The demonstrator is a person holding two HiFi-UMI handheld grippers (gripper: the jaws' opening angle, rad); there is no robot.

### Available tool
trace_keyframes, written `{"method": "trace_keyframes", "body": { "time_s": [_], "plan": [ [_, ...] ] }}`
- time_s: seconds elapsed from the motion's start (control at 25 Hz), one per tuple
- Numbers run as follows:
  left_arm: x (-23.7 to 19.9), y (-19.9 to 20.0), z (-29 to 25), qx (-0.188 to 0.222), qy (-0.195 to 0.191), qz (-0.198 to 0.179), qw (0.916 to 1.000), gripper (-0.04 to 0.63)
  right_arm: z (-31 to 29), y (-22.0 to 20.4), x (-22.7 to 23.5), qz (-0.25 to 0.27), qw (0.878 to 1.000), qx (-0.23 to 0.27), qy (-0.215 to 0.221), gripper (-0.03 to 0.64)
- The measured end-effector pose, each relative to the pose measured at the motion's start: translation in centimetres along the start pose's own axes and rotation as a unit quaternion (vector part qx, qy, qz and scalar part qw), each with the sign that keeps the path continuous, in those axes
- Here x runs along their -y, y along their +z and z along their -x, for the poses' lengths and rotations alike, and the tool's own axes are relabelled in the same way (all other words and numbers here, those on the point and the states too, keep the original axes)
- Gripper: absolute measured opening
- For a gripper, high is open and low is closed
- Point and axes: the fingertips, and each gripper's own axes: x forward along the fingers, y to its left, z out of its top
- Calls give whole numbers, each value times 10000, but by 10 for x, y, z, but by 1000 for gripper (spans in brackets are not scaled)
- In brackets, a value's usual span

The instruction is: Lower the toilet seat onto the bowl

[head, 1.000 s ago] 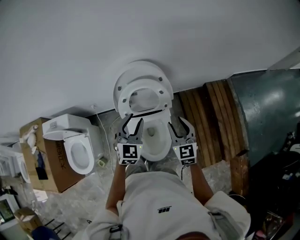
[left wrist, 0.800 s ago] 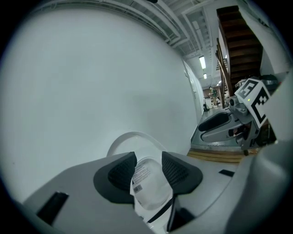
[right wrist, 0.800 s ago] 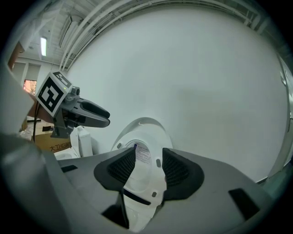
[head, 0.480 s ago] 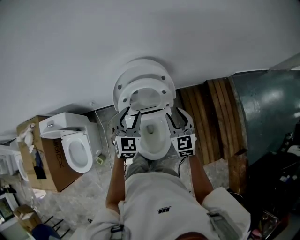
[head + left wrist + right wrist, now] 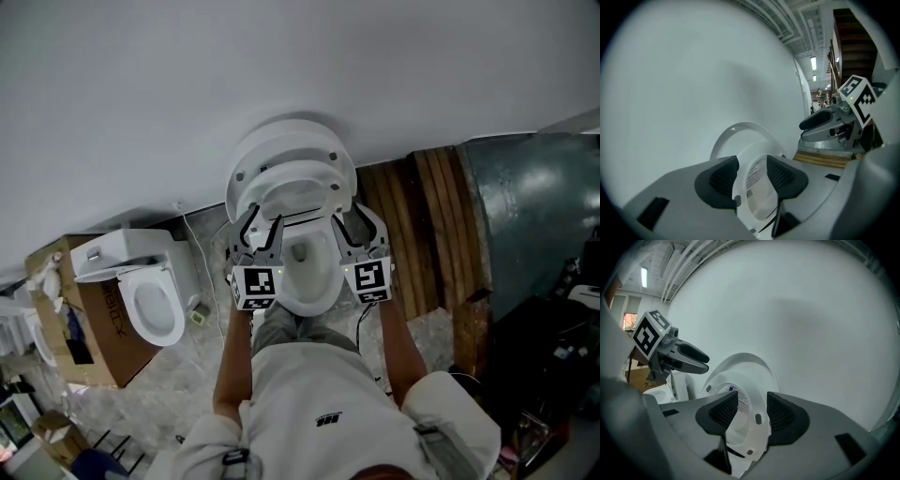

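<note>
A white toilet stands against the wall with its lid point(image 5: 289, 141) and seat point(image 5: 296, 186) both raised over the bowl point(image 5: 306, 272). My left gripper point(image 5: 262, 225) is open at the seat's lower left edge. My right gripper point(image 5: 358, 225) is open at the lower right edge. In the left gripper view the seat's rim point(image 5: 740, 183) shows in the gap of the left gripper point(image 5: 752, 176), with the lid point(image 5: 740, 133) behind. In the right gripper view the seat's underside point(image 5: 751, 430) with its bumpers lies between the pads of the right gripper point(image 5: 752, 411). Whether the pads touch the seat is unclear.
A second white toilet point(image 5: 153, 302) and a cardboard box point(image 5: 97, 323) stand to the left. Wooden planks point(image 5: 412, 234) and a grey-blue metal sheet point(image 5: 534, 216) lean at the right. The white wall point(image 5: 281, 56) is directly behind the toilet. The person's legs fill the floor in front.
Both grippers have moved forward and up from beside the bowl to the lower edge of the raised seat. Their jaws have stayed apart.
</note>
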Motion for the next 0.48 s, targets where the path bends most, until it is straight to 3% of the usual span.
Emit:
{"method": "trace_keyframes", "body": {
  "time_s": [0.48],
  "plan": [
    [-32, -16, -42, -58, -225, 143, 9996, 213, -64, 6, 4, 125, 9997, -196, -30, 179]
  ]
}}
